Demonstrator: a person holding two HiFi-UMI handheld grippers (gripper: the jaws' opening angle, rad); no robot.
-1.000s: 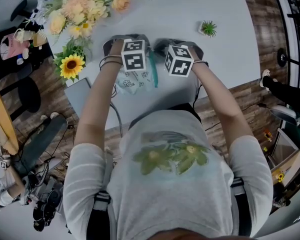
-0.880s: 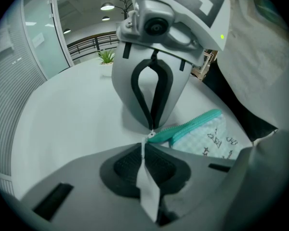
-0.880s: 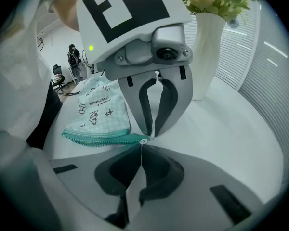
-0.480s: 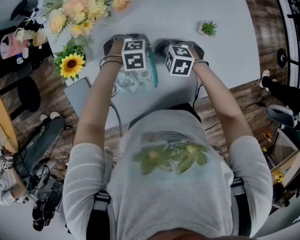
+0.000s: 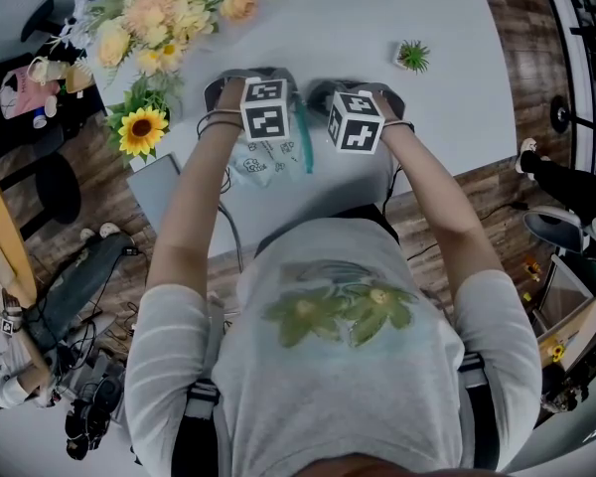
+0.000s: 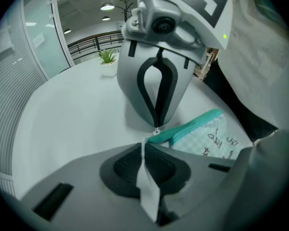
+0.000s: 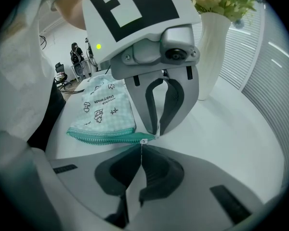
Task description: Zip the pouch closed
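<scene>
Pouch point(image 7: 103, 110): mint checked fabric, small dark doodle prints
Zipper point(image 7: 106, 137): teal, along the right edge
Pose: flat
Place: white table point(image 5: 377, 28), near edge

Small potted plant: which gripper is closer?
Right. The right gripper sits down-left of the small potted plant in the head view; the left gripper is further left, on the right gripper's far side.

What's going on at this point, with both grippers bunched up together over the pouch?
A person works two handheld grippers on a small patterned pouch lying on a white table. Both are pinched shut at the same end of its teal zipper. The right gripper is on the small zipper pull, and the left gripper is on the zipper's end beside it. The zipper looks closed along the stretch in view.
</scene>
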